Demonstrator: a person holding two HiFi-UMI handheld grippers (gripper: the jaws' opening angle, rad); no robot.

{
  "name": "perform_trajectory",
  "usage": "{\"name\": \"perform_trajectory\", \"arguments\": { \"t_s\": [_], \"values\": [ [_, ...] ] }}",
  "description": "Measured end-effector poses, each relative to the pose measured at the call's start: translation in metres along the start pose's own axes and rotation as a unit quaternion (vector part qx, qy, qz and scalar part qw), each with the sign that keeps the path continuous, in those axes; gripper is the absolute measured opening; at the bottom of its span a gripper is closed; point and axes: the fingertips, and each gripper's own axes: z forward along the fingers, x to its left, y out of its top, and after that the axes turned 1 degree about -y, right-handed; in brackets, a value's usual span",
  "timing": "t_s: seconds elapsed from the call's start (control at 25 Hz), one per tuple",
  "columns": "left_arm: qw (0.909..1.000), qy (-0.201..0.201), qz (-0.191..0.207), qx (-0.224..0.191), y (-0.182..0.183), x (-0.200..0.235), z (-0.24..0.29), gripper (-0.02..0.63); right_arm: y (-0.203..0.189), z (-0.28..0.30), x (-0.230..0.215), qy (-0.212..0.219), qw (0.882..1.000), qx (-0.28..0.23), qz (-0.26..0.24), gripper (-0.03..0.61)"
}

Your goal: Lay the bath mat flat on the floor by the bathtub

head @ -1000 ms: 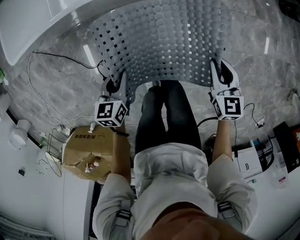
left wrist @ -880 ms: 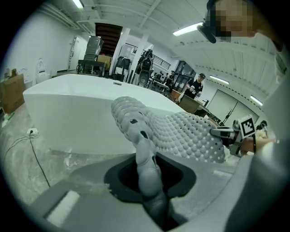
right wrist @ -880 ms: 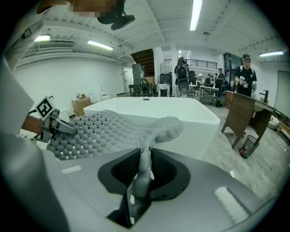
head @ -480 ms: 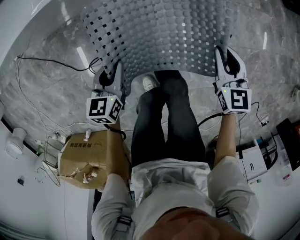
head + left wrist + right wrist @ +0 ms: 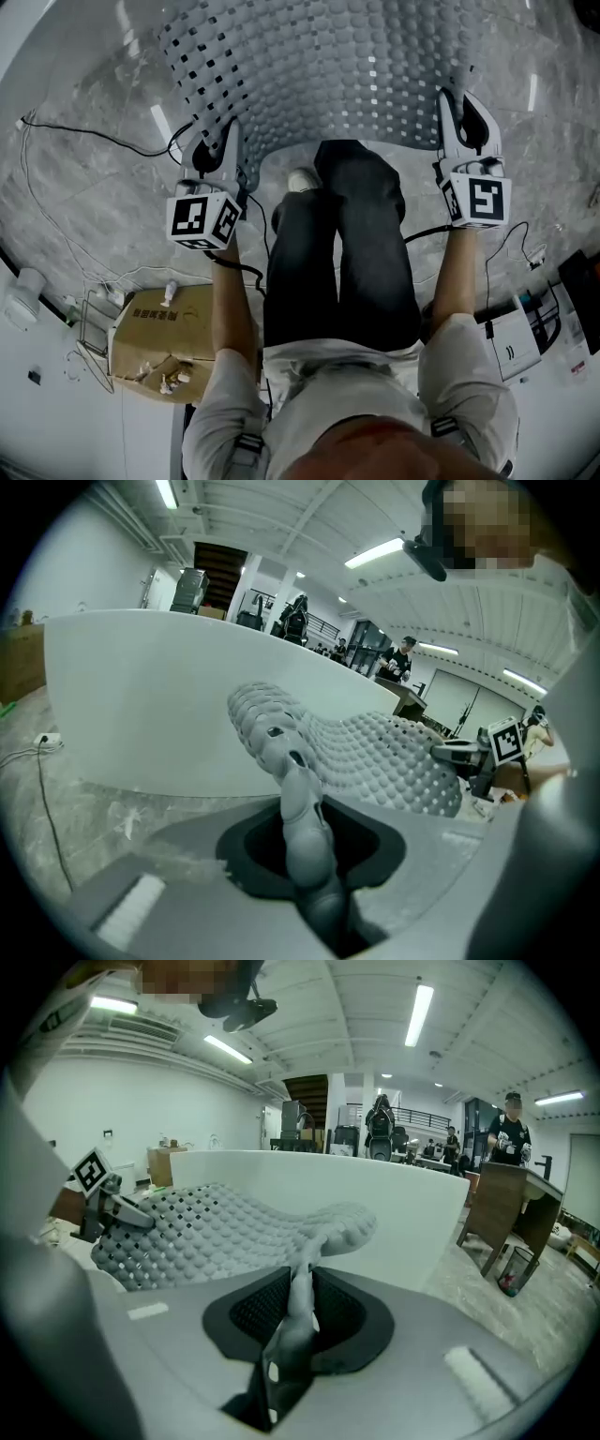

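1. The bath mat (image 5: 319, 66) is grey and bumpy, with lots of little holes. It is spread out over the stone floor (image 5: 84, 216), in front of the person's legs and beside the white bathtub (image 5: 141, 686).
2. A second ago the mat was higher up. Now both claws have gone down and the mat has gone down with them. I think the laying is well on its way but not done, because the near edge is not down yet.
3. The left claw (image 5: 225, 139) pinches the near left corner. Its jaws are almost together, with only the thin mat squeezed between them.
4. The right claw (image 5: 465, 101) pinches the near right corner the same way, tight on the mat's edge.
5. The mat stretches away from both claws toward the tub and dips a bit in the middle. I cannot tell if its far edge touches the floor yet.
6. A cardboard box (image 5: 164, 328) and some thin cables (image 5: 84, 136) lie on the floor to the person's left, clear of the mat.
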Motion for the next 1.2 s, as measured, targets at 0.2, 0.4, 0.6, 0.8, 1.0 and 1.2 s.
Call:
{"name": "perform_trajectory", "arguments": {
  "t_s": [0.2, 0.4, 0.6, 0.8, 1.0, 1.2],
  "values": [
    [0.9999, 0.003, -0.002, -0.011, -0.033, 0.024, 0.023, 0.078, -0.034, 0.026, 0.006, -0.004, 1.0, -0.012, -0.005, 0.075],
    [0.9999, -0.002, 0.005, -0.015, -0.069, 0.046, 0.061, 0.078, -0.076, 0.06, 0.01, -0.007, 1.0, -0.018, -0.011, 0.075],
    [0.9997, -0.006, 0.014, -0.021, -0.095, 0.065, 0.092, 0.078, -0.112, 0.088, 0.011, -0.012, 1.0, -0.024, -0.011, 0.075],
    [0.9996, -0.008, 0.013, -0.025, -0.121, 0.081, 0.113, 0.078, -0.141, 0.108, 0.013, -0.012, 1.0, -0.025, -0.012, 0.075],
    [0.9995, -0.012, 0.018, -0.023, -0.142, 0.087, 0.139, 0.078, -0.165, 0.127, 0.011, -0.009, 0.999, -0.029, -0.025, 0.075],
    [0.9995, -0.012, 0.018, -0.021, -0.159, 0.101, 0.157, 0.078, -0.185, 0.146, 0.013, -0.005, 0.999, -0.027, -0.031, 0.075]
  ]
}}
